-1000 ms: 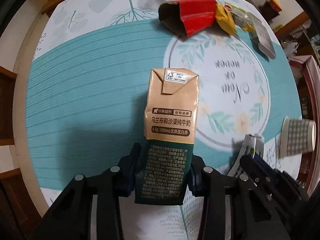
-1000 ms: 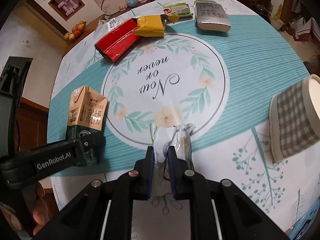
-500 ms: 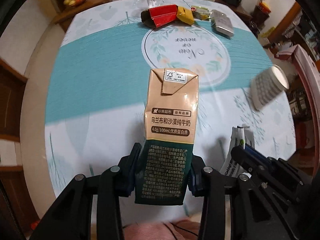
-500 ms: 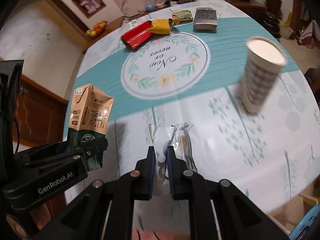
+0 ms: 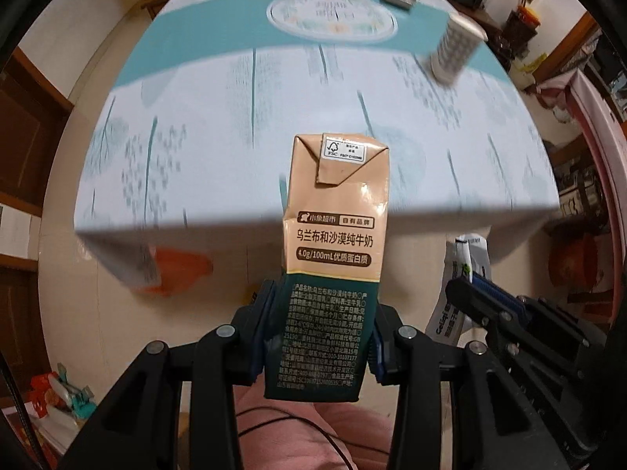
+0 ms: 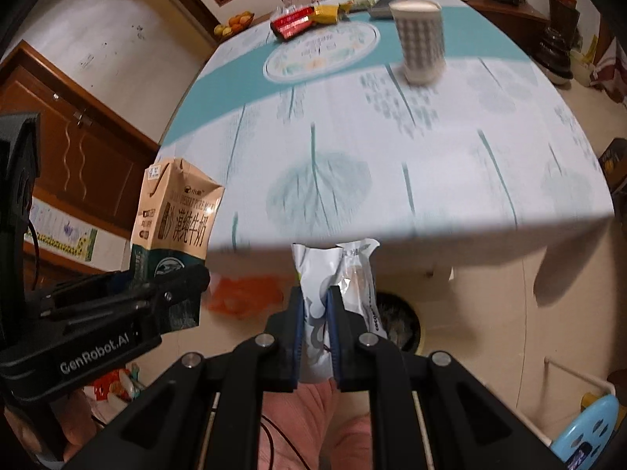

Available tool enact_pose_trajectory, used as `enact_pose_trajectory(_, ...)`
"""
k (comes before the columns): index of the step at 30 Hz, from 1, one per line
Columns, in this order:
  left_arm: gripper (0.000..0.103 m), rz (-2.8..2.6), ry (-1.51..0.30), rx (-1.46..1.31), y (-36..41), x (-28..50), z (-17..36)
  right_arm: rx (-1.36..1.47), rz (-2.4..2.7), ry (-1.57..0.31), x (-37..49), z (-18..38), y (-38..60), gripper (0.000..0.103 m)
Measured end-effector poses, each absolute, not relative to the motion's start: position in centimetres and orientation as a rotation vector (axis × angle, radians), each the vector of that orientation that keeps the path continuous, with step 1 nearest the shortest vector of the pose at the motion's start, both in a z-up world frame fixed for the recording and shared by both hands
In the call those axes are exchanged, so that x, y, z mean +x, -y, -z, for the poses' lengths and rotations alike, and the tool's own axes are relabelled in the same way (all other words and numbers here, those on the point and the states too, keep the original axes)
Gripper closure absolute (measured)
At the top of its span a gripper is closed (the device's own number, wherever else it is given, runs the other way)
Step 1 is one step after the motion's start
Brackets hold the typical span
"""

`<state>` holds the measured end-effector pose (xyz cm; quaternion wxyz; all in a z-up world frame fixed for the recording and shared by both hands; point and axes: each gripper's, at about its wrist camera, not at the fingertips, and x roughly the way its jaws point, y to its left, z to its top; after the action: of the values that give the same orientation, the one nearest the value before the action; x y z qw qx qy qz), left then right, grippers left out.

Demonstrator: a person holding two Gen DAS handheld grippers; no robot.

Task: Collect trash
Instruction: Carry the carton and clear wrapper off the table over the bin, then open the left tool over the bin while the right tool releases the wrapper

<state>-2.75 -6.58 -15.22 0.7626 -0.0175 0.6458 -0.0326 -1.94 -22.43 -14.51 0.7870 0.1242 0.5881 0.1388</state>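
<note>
Carton (image 5: 337,243) sits clamped at its dark lower end in the left gripper (image 5: 317,337), jaws part-open around it, out past the tabletop (image 5: 274,125) edge above the floor. Right gripper (image 6: 315,333) pinches a crumpled wrapper (image 6: 333,270), jaws nearly closed. Cup (image 6: 417,39) and more wrappers (image 6: 305,19) lie on the tabletop.
</note>
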Motion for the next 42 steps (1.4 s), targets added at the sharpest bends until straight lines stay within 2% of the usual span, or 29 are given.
enact_pose_trajectory(10, 0.064, 0.126, -1.509, 0.024, 8.0, -8.1, 20.0, 0.354, -0.297, -1.373, -7.3, 19.5, 23.0, 0.092)
enact_pose_trajectory(15, 0.064, 0.148, -1.584, 0.025, 8.4, -9.2, 26.4, 0.408, -0.256, -1.448, -8.5, 24.6, 23.1, 0.092)
enact_pose_trajectory(24, 0.064, 0.162, -1.652, 0.027, 8.3, -7.9, 40.7, 0.639, -0.135, -1.553, -9.5, 39.1, 25.2, 0.091)
enact_pose_trajectory(28, 0.064, 0.184, -1.643, 0.038, 8.7, -6.3, 45.0, 0.698, -0.088, -1.543, -9.2, 44.4, 25.5, 0.088)
enact_pose_trajectory(29, 0.063, 0.19, -1.642, 0.041, 8.7, -6.1, 45.6, 0.712, -0.078, -1.542, -8.9, 45.2, 25.5, 0.088)
enact_pose_trajectory(31, 0.047, 0.197, -1.636, 0.059, 9.1, -5.6, 47.3, 0.765, -0.05, -1.528, -8.6, 47.5, 25.7, 0.086)
enact_pose_trajectory(34, 0.03, 0.204, -1.633, 0.087, 9.2, -4.7, 49.0, 0.802, -0.015, -1.509, -8.3, 49.4, 26.0, 0.082)
enact_pose_trajectory(36, 0.026, 0.204, -1.626, 0.106, 9.4, -4.6, 49.4, 0.82, 0.009, -1.508, -8.1, 50.4, 26.0, 0.074)
enact_pose_trajectory(42, 0.021, 0.197, -1.607, 0.146, 9.0, -4.6, 49.3, 0.83, 0.035, -1.514, -8.3, 51.1, 25.7, 0.073)
